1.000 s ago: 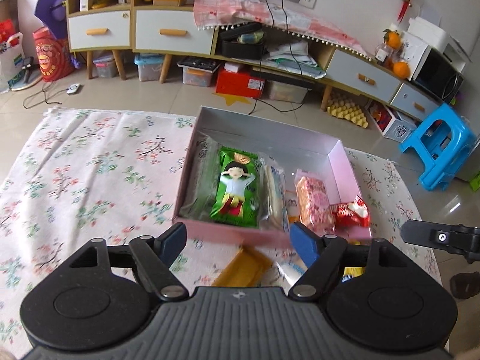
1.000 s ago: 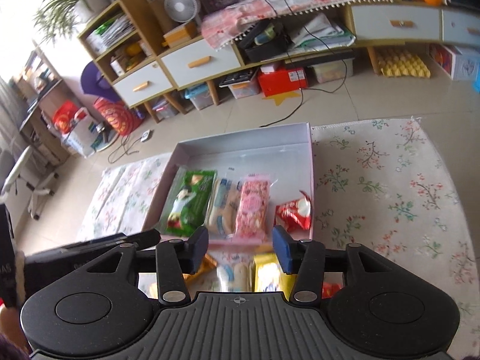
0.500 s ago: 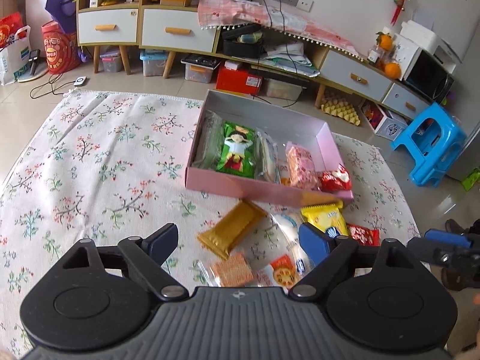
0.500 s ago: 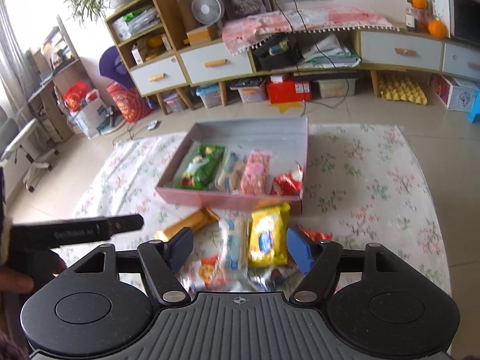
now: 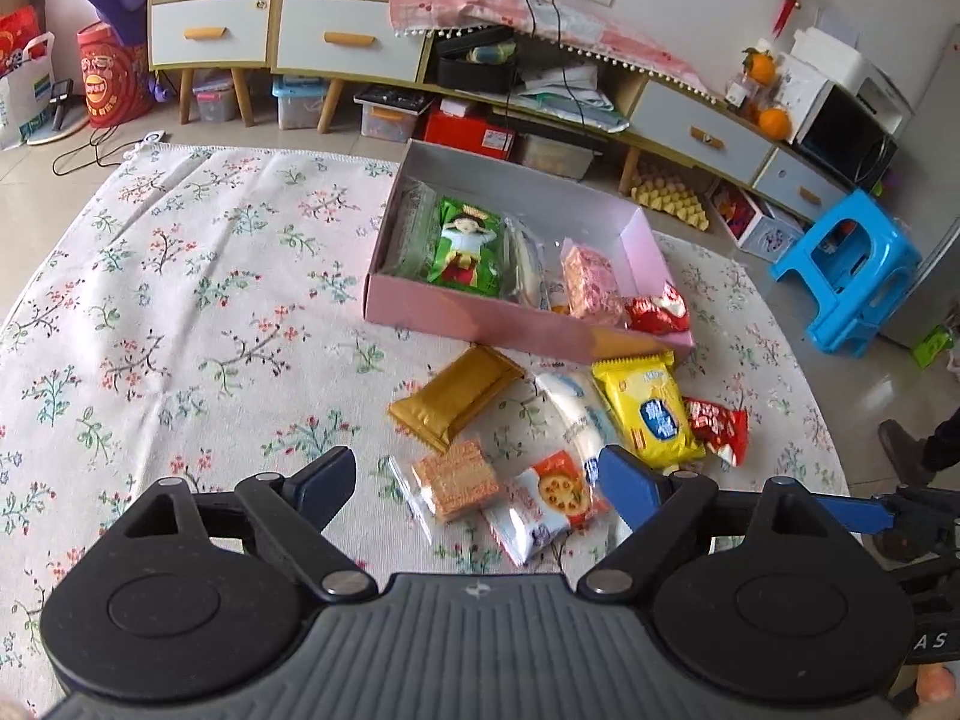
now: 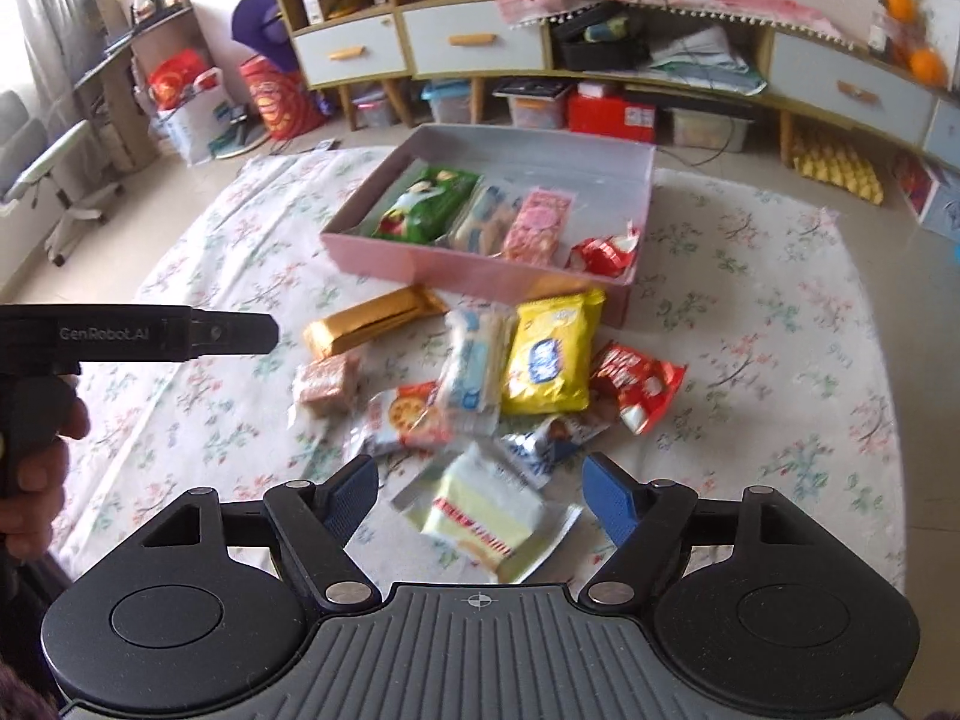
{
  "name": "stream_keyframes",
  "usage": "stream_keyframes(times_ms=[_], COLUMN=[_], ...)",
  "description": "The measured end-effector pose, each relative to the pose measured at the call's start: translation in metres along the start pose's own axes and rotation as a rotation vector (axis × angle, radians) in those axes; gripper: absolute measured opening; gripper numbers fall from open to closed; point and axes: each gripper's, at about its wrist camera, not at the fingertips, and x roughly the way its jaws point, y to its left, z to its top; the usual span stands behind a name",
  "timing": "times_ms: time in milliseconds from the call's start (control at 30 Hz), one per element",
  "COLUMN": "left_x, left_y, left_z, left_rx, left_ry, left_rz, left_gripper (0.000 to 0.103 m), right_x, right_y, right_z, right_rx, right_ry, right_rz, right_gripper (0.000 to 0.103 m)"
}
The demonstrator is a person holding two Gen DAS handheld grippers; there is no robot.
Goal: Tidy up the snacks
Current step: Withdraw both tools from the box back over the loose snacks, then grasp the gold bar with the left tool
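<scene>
Both tools (image 5: 477, 483) (image 6: 480, 495) released above loose snacks (image 6: 543, 354) beside pink box (image 5: 480, 327).

Left gripper (image 5: 474, 483): black plastic, two big round housings with circular recessed discs, triangular cut-outs above them. Ribbed grey centre plate at frame bottom, small crosshair mark on its top edge. Silver screw heads at linkage pivots. Blue pads on fingertips (image 5: 627, 483), ridged texture. Right gripper (image 6: 477, 489): same build, same grey ribbed plate with crosshair, silver pivot screws, blue ridged fingers (image 6: 612, 498). Seen side-on at left edge of right wrist view: long black bar, white "GenRobot.AI" lettering, black pistol-style handle below. Lower right of left wrist view: blue finger strip on black body, letters "AS" visible. Dark, fuzzy sleeve, lower left corner.
</scene>
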Motion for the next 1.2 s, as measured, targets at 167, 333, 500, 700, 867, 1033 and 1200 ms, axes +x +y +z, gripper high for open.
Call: stream_keyframes(times_ms=[167,333,500,700,867,1033,1200], left_x=[-0.002,0.000,0.007,0.023,0.050,0.087,0.109], left_y=[-0.005,-0.006,-0.002,0.000,-0.005,-0.004,0.000], left_z=[-0.007,-0.006,-0.002,0.005,0.020,0.030,0.031], left_rx=[0.026,0.027,0.025,0.065,0.129,0.188,0.205], left_ry=[0.009,0.016,0.010,0.034,0.053,0.094,0.138], left_rz=[-0.008,-0.014,0.032,0.063,0.107,0.136,0.116], left_gripper=[0.087,0.089,0.089,0.089,0.090,0.088,0.067], right_x=[0.002,0.007,0.009,0.012,0.019,0.024,0.030], right_y=[0.004,0.001,-0.008,-0.013,-0.018,-0.019,-0.016], right_z=[-0.012,-0.016,-0.013,-0.007,-0.003,-0.001,0.001], right_rx=[-0.016,-0.011,0.040,0.090,0.146,0.160,0.145], right_ry=[0.027,0.042,0.024,-0.001,0.001,0.000,0.000], right_rz=[0.000,-0.006,-0.026,-0.014,-0.003,-0.022,-0.025], right_gripper=[0.077,0.077,0.077,0.077,0.077,0.077,0.077])
